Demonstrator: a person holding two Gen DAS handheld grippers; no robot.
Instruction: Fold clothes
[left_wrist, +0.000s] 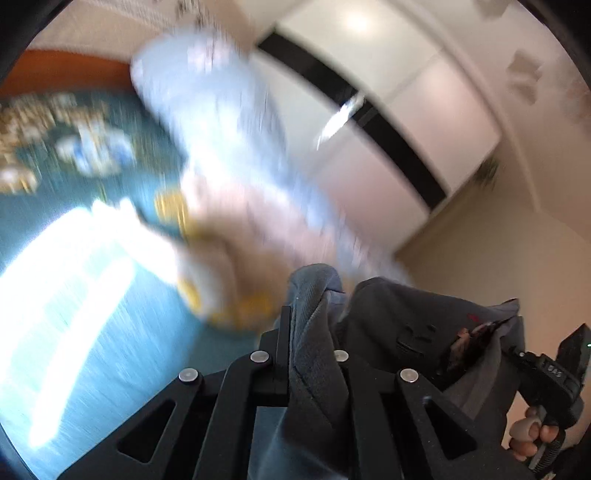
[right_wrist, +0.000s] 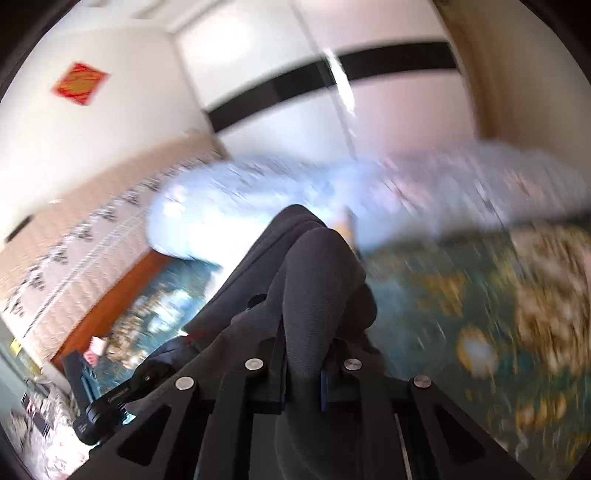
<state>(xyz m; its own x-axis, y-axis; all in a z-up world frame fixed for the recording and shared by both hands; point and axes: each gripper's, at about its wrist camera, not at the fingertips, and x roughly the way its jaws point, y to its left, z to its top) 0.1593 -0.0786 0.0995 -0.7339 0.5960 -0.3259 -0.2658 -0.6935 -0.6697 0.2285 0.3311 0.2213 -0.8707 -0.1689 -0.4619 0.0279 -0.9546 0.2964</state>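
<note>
A dark grey garment (left_wrist: 399, 332) hangs in the air between both grippers. My left gripper (left_wrist: 314, 332) is shut on a bunched grey edge of it, and the cloth drapes off to the right. My right gripper (right_wrist: 304, 354) is shut on another thick fold of the same grey garment (right_wrist: 317, 280), which rises between its fingers. Both views are heavily blurred. In the left wrist view, a hand (left_wrist: 532, 435) holds the other gripper's black handle at the lower right.
Below lies a bed with a teal floral cover (right_wrist: 461, 314) and an orange-brown edge (right_wrist: 122, 295). A pale blue quilt or pillow roll (left_wrist: 207, 110) lies across the bed (right_wrist: 443, 184). White wardrobe doors with a black band (right_wrist: 369, 62) stand behind.
</note>
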